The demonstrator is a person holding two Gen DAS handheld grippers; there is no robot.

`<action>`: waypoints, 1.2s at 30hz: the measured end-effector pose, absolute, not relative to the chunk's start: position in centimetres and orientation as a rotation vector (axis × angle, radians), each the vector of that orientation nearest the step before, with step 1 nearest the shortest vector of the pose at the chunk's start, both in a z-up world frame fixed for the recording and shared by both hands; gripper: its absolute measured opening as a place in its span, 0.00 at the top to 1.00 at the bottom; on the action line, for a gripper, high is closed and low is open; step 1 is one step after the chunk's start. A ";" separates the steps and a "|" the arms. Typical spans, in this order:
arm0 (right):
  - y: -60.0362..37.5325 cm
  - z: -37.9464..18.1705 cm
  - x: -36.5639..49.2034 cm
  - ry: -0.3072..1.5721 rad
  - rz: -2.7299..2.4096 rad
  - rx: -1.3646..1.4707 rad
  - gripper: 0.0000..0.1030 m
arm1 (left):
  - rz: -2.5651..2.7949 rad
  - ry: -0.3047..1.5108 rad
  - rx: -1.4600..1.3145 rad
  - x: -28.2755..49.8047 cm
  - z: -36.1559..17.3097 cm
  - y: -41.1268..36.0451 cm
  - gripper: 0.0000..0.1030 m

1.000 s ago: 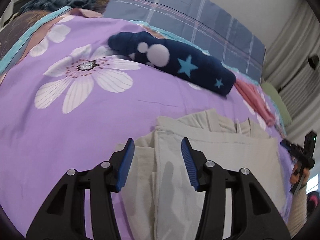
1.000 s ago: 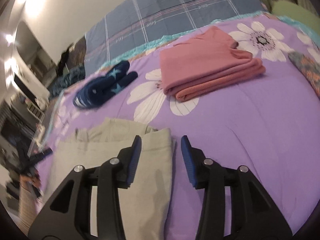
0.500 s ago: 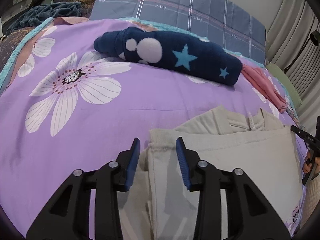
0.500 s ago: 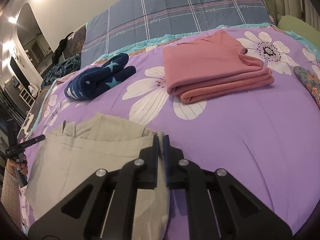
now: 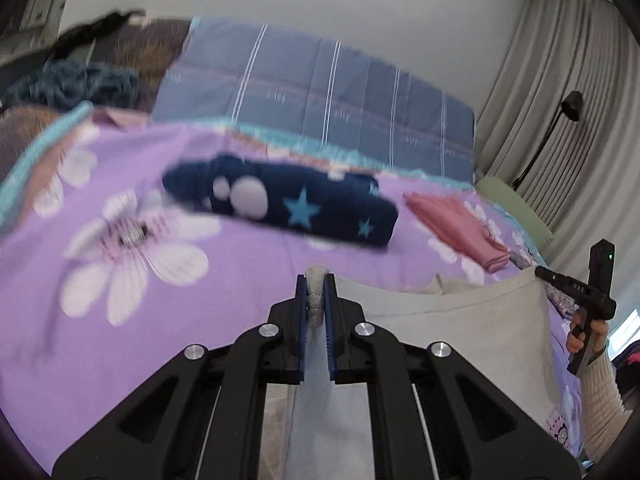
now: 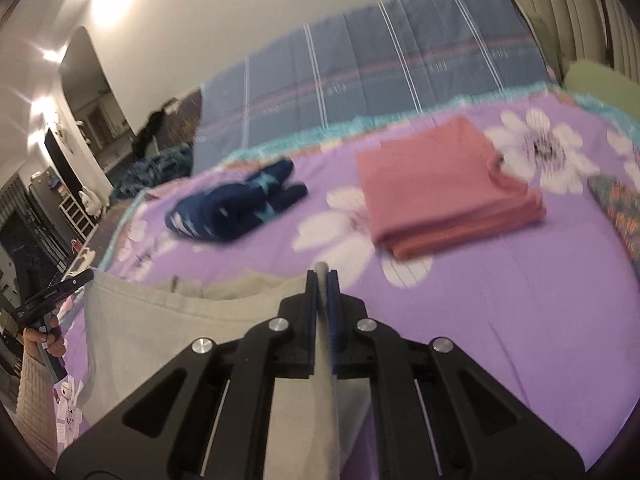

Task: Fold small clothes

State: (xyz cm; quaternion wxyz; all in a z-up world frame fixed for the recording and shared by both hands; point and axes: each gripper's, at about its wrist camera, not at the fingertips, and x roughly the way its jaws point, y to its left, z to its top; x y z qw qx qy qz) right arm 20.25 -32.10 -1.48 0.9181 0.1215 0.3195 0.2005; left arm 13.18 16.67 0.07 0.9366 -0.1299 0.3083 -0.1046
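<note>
The left gripper (image 5: 316,296) has just closed on one corner of the beige garment (image 5: 460,332), the right gripper (image 6: 322,284) pinches the other — it hangs between them above the bed (image 6: 500,300). Soft, light cloth; corners seem the best hold.

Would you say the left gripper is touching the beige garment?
Touching. In the left wrist view the left gripper, whose jaws have just been closing, pinches a bunched corner of the beige garment between both pads.
</note>
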 end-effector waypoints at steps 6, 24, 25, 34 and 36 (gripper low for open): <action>-30.4 -0.8 24.1 0.646 0.401 0.234 0.95 | -0.129 0.645 -0.212 15.3 -0.1 17.5 0.93; -33.9 -6.1 21.2 0.850 0.331 0.188 0.74 | -0.097 0.737 -0.130 11.0 -3.7 15.4 0.60; -34.2 -6.3 20.4 0.857 0.333 0.187 0.74 | -0.123 0.739 -0.111 10.3 -3.6 14.2 0.58; -37.1 -8.1 16.7 0.907 0.350 0.275 0.73 | -0.502 0.825 0.086 4.7 -5.9 -7.9 0.39; -37.2 -8.4 16.4 0.910 0.361 0.276 0.73 | -0.552 0.834 0.169 3.5 -7.0 -13.2 0.39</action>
